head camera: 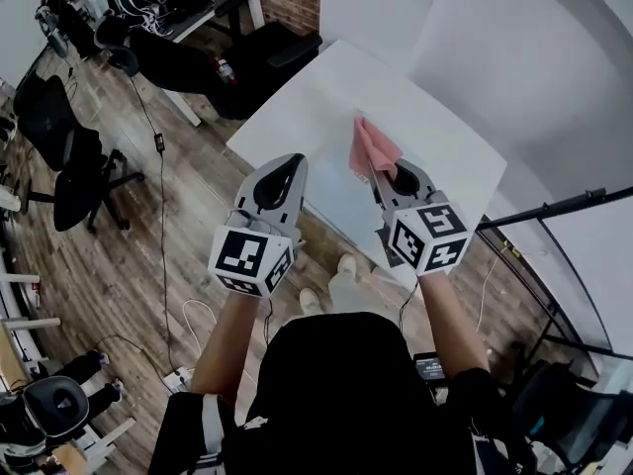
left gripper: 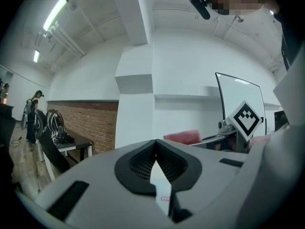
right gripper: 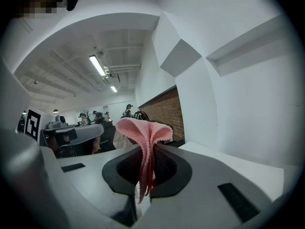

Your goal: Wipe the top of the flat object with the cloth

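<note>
My right gripper is shut on a pink cloth, which sticks out past its tips over the white table. In the right gripper view the cloth is pinched between the dark pads and fans out above them. A pale flat sheet lies on the table just under and in front of both grippers. My left gripper hovers over the table's near-left edge, shut with nothing in it. Its pads meet in the left gripper view, where the cloth shows to the right.
Black office chairs stand on the wood floor at the left, with cables trailing past them. A desk with bags is at the top left. A black pole stand is at the right. White walls rise behind the table.
</note>
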{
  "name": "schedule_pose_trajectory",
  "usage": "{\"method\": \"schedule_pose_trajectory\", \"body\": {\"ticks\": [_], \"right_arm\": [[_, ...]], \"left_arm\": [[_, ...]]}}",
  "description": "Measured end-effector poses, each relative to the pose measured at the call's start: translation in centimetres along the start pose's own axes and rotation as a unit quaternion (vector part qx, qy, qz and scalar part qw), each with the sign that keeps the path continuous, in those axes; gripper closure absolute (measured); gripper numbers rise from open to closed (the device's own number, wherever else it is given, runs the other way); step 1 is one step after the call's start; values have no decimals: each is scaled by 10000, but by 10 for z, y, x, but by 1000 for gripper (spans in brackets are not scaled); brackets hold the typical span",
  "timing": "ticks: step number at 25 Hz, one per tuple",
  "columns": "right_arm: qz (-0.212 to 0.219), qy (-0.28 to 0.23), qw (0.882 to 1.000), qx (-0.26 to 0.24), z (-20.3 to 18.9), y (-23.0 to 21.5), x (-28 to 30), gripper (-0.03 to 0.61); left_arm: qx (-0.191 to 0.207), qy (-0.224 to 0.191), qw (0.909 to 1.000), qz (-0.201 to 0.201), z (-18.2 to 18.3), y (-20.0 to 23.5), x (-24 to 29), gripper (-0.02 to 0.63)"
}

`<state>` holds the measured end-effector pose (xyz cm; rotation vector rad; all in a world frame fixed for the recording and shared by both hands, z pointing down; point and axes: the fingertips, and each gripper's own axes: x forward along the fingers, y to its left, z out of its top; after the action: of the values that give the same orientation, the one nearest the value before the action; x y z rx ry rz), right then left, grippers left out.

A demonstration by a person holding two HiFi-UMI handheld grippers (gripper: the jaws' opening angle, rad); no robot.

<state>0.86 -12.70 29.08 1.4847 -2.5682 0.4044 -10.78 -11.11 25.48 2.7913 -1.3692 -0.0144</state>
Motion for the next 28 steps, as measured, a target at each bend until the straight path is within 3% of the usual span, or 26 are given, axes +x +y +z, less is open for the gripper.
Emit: {"method": "schedule_pose_trajectory", "body": {"ticks": [11,23,28], "right_arm": [[-92,356,9993,103,-23,-52,28,532],[-235,801,9958,369,-64,-94,49,532],[-247,977,9938,461,-85,-104,57,532]], "left_arm": [[-118,448,9969,-642,-49,-20,53,601],[-206,1101,9918,-621,-116,-15,86,599],[-179,1497,9862,-680,-153,-17,95,534]]}}
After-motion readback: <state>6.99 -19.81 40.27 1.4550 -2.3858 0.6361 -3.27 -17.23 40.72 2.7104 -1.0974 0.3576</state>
